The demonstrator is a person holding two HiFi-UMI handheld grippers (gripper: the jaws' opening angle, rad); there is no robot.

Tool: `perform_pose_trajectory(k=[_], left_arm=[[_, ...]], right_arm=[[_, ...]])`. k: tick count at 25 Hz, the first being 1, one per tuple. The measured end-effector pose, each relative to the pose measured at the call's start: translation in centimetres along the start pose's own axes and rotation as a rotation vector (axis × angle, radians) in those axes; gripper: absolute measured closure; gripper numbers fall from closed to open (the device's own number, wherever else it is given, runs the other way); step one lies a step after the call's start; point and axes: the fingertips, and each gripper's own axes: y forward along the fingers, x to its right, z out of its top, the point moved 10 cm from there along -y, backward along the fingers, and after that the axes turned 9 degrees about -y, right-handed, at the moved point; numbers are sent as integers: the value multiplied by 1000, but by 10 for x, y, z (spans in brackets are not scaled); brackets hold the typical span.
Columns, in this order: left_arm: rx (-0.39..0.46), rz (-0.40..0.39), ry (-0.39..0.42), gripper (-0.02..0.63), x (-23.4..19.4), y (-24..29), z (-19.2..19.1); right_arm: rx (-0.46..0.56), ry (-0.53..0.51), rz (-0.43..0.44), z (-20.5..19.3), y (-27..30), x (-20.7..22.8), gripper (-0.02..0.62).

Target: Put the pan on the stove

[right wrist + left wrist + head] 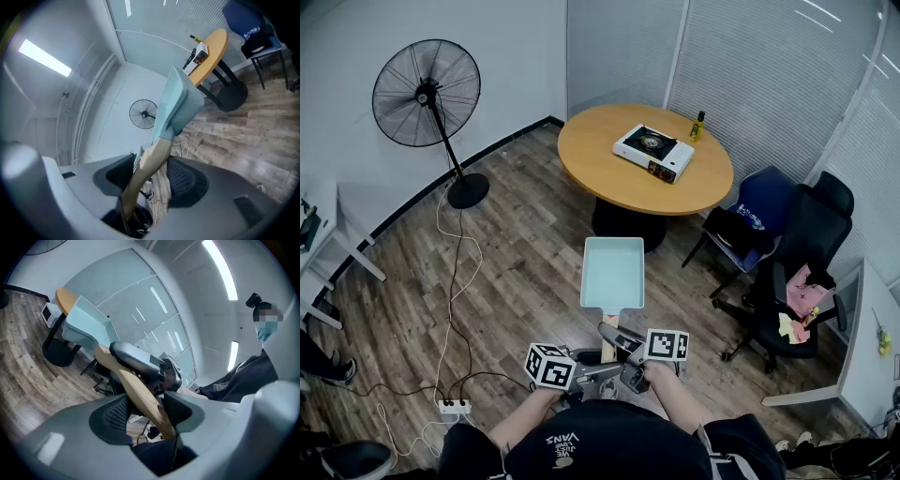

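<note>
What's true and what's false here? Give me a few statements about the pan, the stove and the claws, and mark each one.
1. The pan sits on the stove. False: it is held in the air above the floor, short of the table.
2. The left claw and right claw are both shut on the pan's wooden handle. True.
3. The stove is on the round table. True.
4. The floor fan stands on the table. False: it stands on the floor by the wall.
5. A small bottle stands beside the stove. True.
</note>
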Motion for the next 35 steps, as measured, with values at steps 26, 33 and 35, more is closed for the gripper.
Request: perform_pose_trajectory(k=[26, 33, 35], left_arm=[[45, 20, 29, 382, -33, 44, 67], [26, 12, 19, 382, -47, 49, 99], [18, 3, 19, 382, -55, 48, 112]], right_arm=[[6, -30, 48, 77, 14, 47, 373], [22, -8, 34, 102, 28, 58, 374], [38, -1, 24, 111, 36, 62, 373]])
